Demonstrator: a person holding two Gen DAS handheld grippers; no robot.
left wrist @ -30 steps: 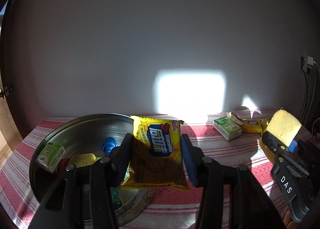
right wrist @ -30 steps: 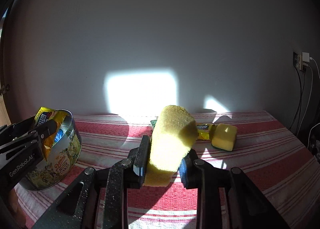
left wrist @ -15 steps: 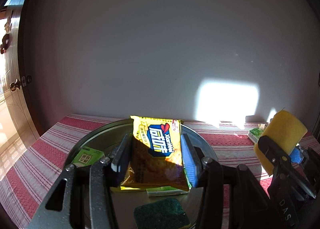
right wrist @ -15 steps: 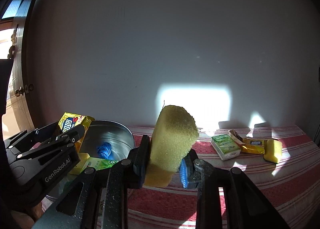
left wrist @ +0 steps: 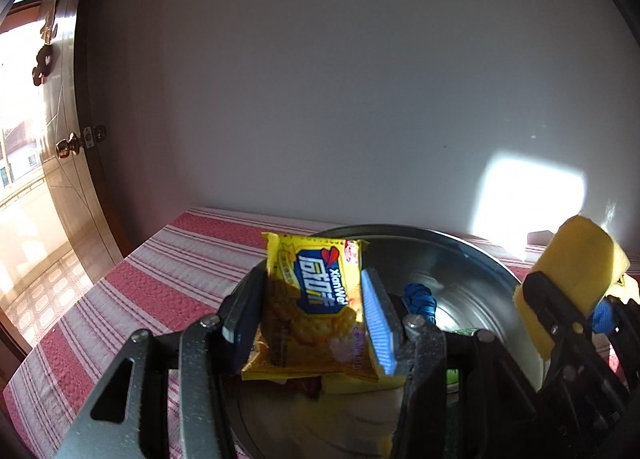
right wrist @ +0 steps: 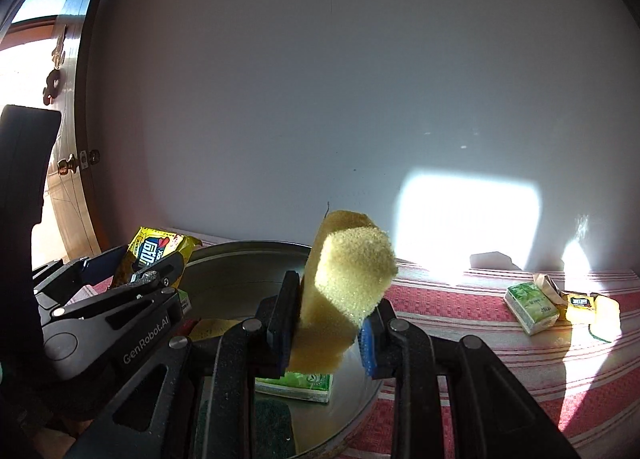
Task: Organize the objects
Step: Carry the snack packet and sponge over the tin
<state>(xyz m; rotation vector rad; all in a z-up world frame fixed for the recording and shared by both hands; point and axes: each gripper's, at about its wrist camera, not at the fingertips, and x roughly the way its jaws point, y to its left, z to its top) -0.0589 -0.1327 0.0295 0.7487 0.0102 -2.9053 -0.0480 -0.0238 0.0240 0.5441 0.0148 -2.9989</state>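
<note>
My left gripper is shut on a yellow cracker packet and holds it over the left side of a round metal tin. My right gripper is shut on a yellow sponge and holds it above the same tin. The right gripper and sponge show at the right of the left wrist view. The left gripper with the packet shows at the left of the right wrist view. A blue item, a green box and a dark green pad lie inside the tin.
The tin stands on a red and white striped cloth. A green carton, a small yellow packet and a yellow sponge piece lie at the far right. A wall is close behind. A wooden door is at the left.
Both grippers have swung left with their loads. The right gripper with the sponge went from over the bare cloth to above the tin. The left gripper shifted toward the tin's left side.
</note>
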